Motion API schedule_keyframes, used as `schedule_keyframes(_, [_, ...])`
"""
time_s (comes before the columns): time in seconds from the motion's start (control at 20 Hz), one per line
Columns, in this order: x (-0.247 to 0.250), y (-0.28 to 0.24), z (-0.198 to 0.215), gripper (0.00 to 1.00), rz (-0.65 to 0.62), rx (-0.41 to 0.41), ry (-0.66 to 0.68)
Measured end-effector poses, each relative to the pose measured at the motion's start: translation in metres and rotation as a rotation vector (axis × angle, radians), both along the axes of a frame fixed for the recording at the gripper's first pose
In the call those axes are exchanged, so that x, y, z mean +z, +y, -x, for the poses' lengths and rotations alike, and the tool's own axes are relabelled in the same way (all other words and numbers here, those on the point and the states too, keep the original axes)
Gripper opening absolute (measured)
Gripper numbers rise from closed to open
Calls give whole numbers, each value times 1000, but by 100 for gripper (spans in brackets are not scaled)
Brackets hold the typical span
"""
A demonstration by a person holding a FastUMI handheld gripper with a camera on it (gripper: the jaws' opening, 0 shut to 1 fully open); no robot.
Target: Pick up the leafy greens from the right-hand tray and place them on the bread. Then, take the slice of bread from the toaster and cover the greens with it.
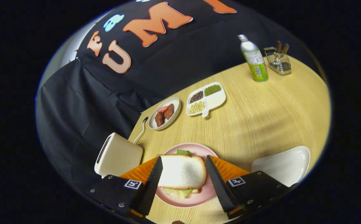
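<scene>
- Nearest the camera, in the gripper view, the gripper (182,177) hangs over the pink plate (199,149) with its two fingers spread apart, one to each side of the sandwich.
- Between those fingers lies the top slice of bread (182,171). The left finger sits right against the slice's edge; the right finger stands clear of it with a gap showing, so the jaws are open and hold nothing.
- Under the slice, the leafy greens (178,193) poke out on the near side, and a bit of green shows again at the far edge. The lower bread is mostly hidden beneath.
- Just left of the plate stands the toaster (118,155); its slot looks empty from here.
- To the right, the white tray (284,165) has no greens on it.
- Beyond, on the wooden table (261,118), sit a dish of meat pieces (164,113), a divided dish of beans (205,99), a bottle (255,59) and a wire rack (278,60).
- My reading: greens placed, bread covering them, both steps look done; only drawing the gripper away seems left.
</scene>
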State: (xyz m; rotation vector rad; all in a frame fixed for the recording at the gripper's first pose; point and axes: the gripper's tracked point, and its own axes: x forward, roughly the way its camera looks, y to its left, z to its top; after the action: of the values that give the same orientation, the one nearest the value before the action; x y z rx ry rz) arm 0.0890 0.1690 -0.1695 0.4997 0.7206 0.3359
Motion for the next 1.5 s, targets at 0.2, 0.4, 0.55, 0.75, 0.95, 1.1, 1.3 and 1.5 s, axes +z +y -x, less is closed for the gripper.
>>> schedule_keyframes(0.2, [54, -23, -1, 91, 118, -73, -222])
schedule_keyframes(0.4, [103, -50, 4, 94, 168, -184, -395])
schedule_keyframes(0.55, [136, -75, 15, 93, 211, -261, -504])
schedule_keyframes(0.75, [165, -96, 37, 93, 316, -320, -634])
schedule_keyframes(0.95, [184, -97, 59, 93, 407, -323, -724])
schedule_keyframes(1.1, [191, -99, 72, 95, 479, -340, -770])
schedule_keyframes(1.3, [192, -96, 83, 96, 483, -349, -788])
schedule_keyframes(1.5, [195, -94, 86, 96, 442, -350, -798])
